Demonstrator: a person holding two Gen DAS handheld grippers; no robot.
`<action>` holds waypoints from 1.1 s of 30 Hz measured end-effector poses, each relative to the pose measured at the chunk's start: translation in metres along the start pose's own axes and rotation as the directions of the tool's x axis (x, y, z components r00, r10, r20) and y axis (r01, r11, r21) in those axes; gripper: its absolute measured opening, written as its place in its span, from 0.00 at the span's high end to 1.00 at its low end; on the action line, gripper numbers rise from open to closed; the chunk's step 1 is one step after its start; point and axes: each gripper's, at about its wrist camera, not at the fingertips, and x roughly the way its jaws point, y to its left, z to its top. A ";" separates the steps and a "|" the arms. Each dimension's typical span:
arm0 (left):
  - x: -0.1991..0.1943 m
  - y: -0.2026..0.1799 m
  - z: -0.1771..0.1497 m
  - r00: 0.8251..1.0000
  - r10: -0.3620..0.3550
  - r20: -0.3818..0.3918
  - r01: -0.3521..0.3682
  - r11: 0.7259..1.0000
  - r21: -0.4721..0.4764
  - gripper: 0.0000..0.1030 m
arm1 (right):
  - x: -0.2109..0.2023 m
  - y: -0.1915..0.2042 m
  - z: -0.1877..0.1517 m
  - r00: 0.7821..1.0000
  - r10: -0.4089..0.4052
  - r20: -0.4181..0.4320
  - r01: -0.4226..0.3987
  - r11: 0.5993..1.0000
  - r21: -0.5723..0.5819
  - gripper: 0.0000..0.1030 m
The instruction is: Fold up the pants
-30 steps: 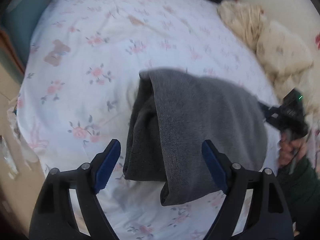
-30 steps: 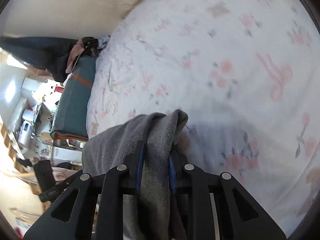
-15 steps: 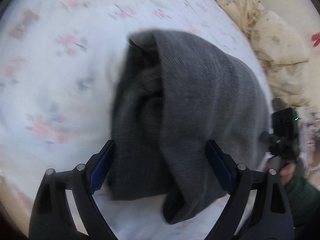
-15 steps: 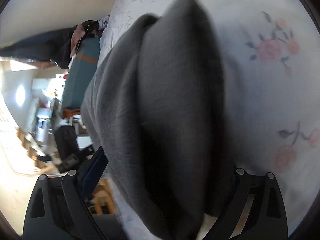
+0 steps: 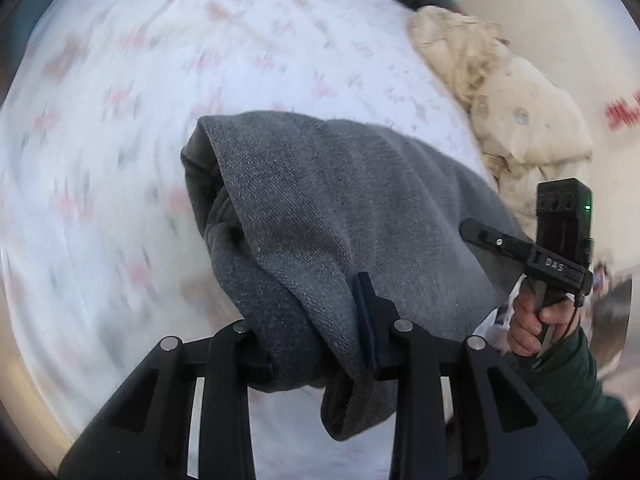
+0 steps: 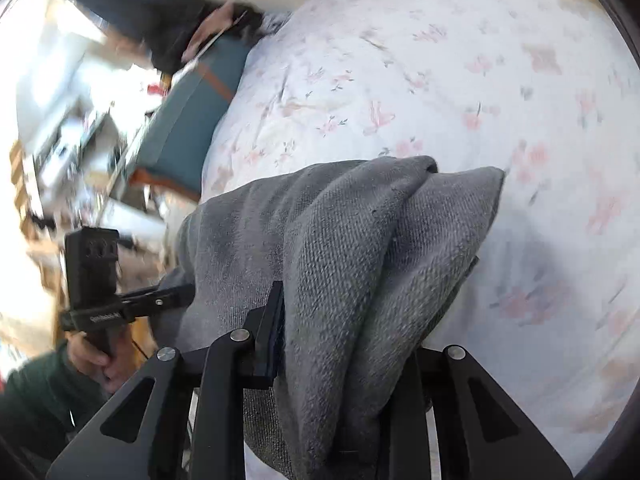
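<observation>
The grey pants (image 5: pixel 340 208) already look folded down into a thick, many-layered bundle, so most of the job seems done; what remains, as a guess, is to set the bundle flat on the bed sheet (image 5: pixel 120 80), perhaps with a last fold or a smoothing of the loose end that droops below the left jaws. Taking the pants as the landmark: nearest, at their near edge, the left gripper (image 5: pixel 320 344) is closing on a fat roll of the cloth, its jaws narrow with the fabric pinched between the pads and bulging out on both sides. At the opposite end of the bundle the right gripper (image 6: pixel 352 344) is likewise closing, jaws narrow, with several stacked layers squeezed between them and rising up and away from the fingers. The bundle spans from one gripper to the other and seems to hang lifted off the sheet, though whether its far end touches the bed cannot be told. Beside the pants, in the left view, a hand (image 5: pixel 536 320) in a dark green sleeve (image 5: pixel 572 392) grips the right tool's handle. Beyond the pants spreads the white floral sheet, blurred. Farther still, past the pants' far corner, lies a crumpled cream blanket (image 5: pixel 512 112) against the wall.
</observation>
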 end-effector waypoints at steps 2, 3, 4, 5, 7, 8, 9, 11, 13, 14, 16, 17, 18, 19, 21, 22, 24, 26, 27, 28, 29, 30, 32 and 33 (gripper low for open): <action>0.017 -0.008 -0.020 0.999 0.043 -0.029 -0.043 0.999 0.022 0.73 | 0.002 -0.014 -0.011 0.998 -0.039 -0.055 0.040 0.999 0.021 0.72; 0.031 -0.006 -0.028 0.996 0.071 -0.050 -0.070 0.997 0.027 0.72 | 0.009 -0.024 -0.019 0.995 -0.057 -0.087 0.061 0.997 0.043 0.68; 0.047 0.004 -0.037 0.991 0.092 -0.094 -0.095 0.995 -0.031 0.64 | 0.019 -0.034 -0.029 0.990 -0.071 -0.124 0.080 0.994 0.070 0.63; 0.059 0.011 -0.043 0.982 0.110 -0.156 -0.122 0.990 -0.075 0.59 | 0.030 -0.046 -0.041 0.983 -0.079 -0.164 0.098 0.989 0.108 0.58; 0.063 0.017 -0.047 0.971 0.141 -0.191 -0.155 0.986 -0.059 0.46 | 0.046 -0.056 -0.058 0.964 -0.124 -0.235 0.162 0.975 0.152 0.43; 0.057 0.015 -0.049 0.970 0.174 -0.172 -0.182 0.983 -0.031 0.44 | 0.044 -0.052 -0.058 0.963 -0.134 -0.232 0.167 0.977 0.129 0.43; 0.045 0.009 -0.050 0.963 0.237 -0.130 -0.237 0.971 0.011 0.43 | 0.036 -0.045 -0.058 0.963 -0.159 -0.216 0.181 0.980 0.085 0.43; 0.022 -0.001 -0.054 0.958 0.281 -0.064 -0.280 0.960 0.027 0.42 | 0.014 -0.037 -0.059 0.965 -0.195 -0.175 0.207 0.977 0.057 0.43; -0.005 -0.002 -0.064 0.959 0.283 0.007 -0.283 0.959 -0.009 0.40 | -0.017 -0.039 -0.061 0.980 -0.176 -0.096 0.187 0.975 0.120 0.43; -0.016 0.002 -0.072 0.960 0.279 0.033 -0.278 0.960 -0.030 0.37 | -0.034 -0.042 -0.067 0.981 -0.190 -0.044 0.195 0.968 0.159 0.43; -0.028 0.006 -0.089 0.968 0.242 0.059 -0.238 0.968 -0.074 0.33 | -0.062 -0.042 -0.077 0.970 -0.236 0.066 0.218 0.955 0.203 0.43; -0.025 0.008 -0.093 0.977 0.210 0.044 -0.206 0.975 -0.086 0.33 | -0.073 -0.042 -0.083 0.956 -0.272 0.111 0.243 0.944 0.222 0.43; -0.020 0.008 -0.098 0.985 0.172 0.017 -0.170 0.981 -0.095 0.33 | -0.076 -0.042 -0.087 0.952 -0.281 0.121 0.249 0.942 0.226 0.43; -0.013 0.008 -0.106 0.991 0.137 -0.006 -0.137 0.984 -0.115 0.35 | -0.076 -0.041 -0.089 0.952 -0.284 0.119 0.253 0.941 0.224 0.43; -0.002 0.008 -0.116 0.992 0.120 -0.029 -0.122 0.987 -0.108 0.36 | -0.071 -0.047 -0.097 0.953 -0.290 0.081 0.268 0.939 0.215 0.44; 0.005 0.000 -0.118 0.993 0.113 -0.039 -0.116 0.988 -0.097 0.41 | -0.062 -0.045 -0.099 0.955 -0.291 0.057 0.273 0.938 0.213 0.47; 0.022 -0.014 -0.118 0.991 0.110 -0.070 -0.113 0.993 -0.043 0.58 | -0.049 -0.049 -0.106 0.961 -0.278 0.005 0.271 0.940 0.207 0.53; 0.031 -0.023 -0.114 0.982 0.167 -0.089 -0.166 0.986 0.011 0.83 | -0.036 -0.045 -0.112 0.968 -0.251 -0.028 0.252 0.949 0.189 0.76; 0.035 -0.023 -0.110 0.977 0.193 -0.087 -0.192 0.981 0.024 0.90 | -0.034 -0.041 -0.113 0.962 -0.270 -0.035 0.272 0.948 0.165 0.84; 0.034 -0.019 -0.108 0.981 0.172 -0.089 -0.173 0.985 -0.001 0.93 | -0.034 -0.037 -0.115 0.956 -0.290 -0.030 0.292 0.946 0.141 0.95; 0.029 -0.018 -0.105 0.985 0.155 -0.079 -0.157 0.987 -0.024 0.94 | -0.035 -0.034 -0.114 0.958 -0.287 -0.025 0.288 0.950 0.123 0.95; 0.019 -0.021 -0.103 0.988 0.144 -0.058 -0.145 0.989 -0.020 0.95 | -0.039 -0.032 -0.113 0.961 -0.275 -0.013 0.274 0.955 0.114 0.95; -0.011 -0.035 -0.103 0.990 0.138 0.020 -0.139 0.989 0.048 0.95 | -0.053 -0.023 -0.115 0.973 -0.229 0.026 0.225 0.969 0.103 0.95; -0.026 -0.037 -0.104 0.990 0.129 0.054 -0.133 0.988 0.074 0.95 | -0.062 -0.018 -0.115 0.981 -0.191 0.047 0.185 0.978 0.099 0.95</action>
